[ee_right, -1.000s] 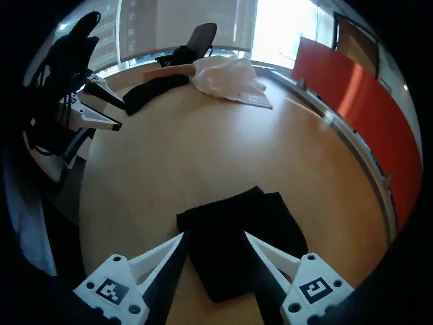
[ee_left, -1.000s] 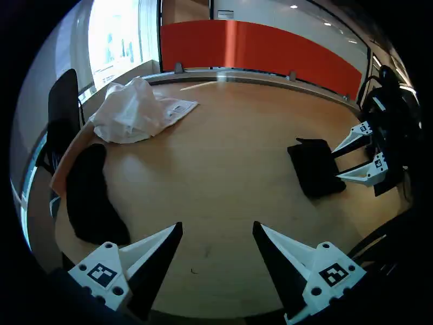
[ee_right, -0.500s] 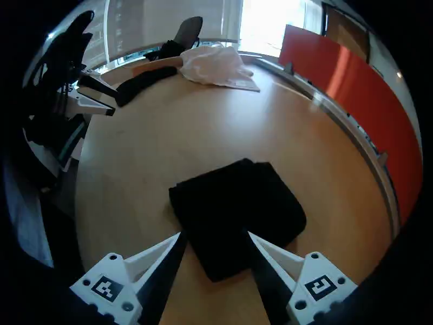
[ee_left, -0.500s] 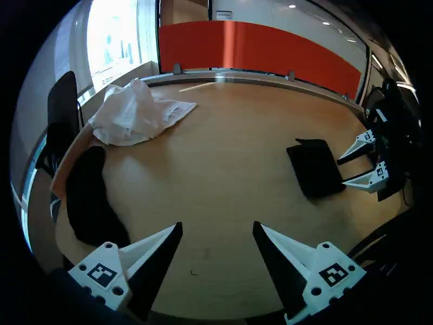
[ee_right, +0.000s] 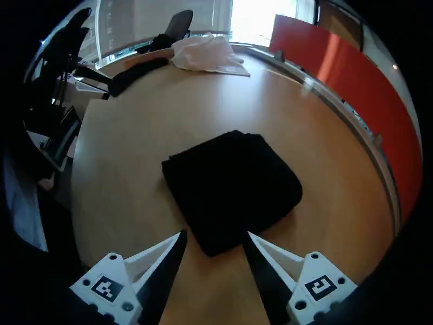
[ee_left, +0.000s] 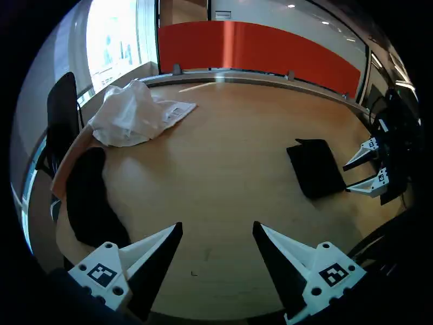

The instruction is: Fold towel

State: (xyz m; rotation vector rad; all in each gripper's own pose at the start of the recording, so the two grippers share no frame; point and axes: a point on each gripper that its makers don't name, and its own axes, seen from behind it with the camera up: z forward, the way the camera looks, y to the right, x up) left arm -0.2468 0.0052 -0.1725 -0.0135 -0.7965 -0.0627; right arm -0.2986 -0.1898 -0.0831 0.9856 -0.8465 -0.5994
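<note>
The black towel (ee_right: 233, 187) is laid folded flat on the wooden table (ee_left: 227, 146). In the left gripper view it is found at 3 o'clock, with its long axis run from 11 to 5 o'clock. Its near corner is seen between the spread, empty fingers of the right gripper (ee_right: 214, 234). The left gripper (ee_left: 216, 225) is likewise spread, with nothing grasped. At 10 o'clock a white cloth (ee_left: 130, 111) is heaped over a printed sheet (ee_left: 178, 110), too small to be read. A black garment (ee_left: 89, 197) is draped at 8 o'clock.

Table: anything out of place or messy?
Folded black towel lies flat, nothing odd. Elsewhere it looks untidy: white cloth is crumpled in a heap, and another black cloth sprawls unfolded at the table edge.
</note>
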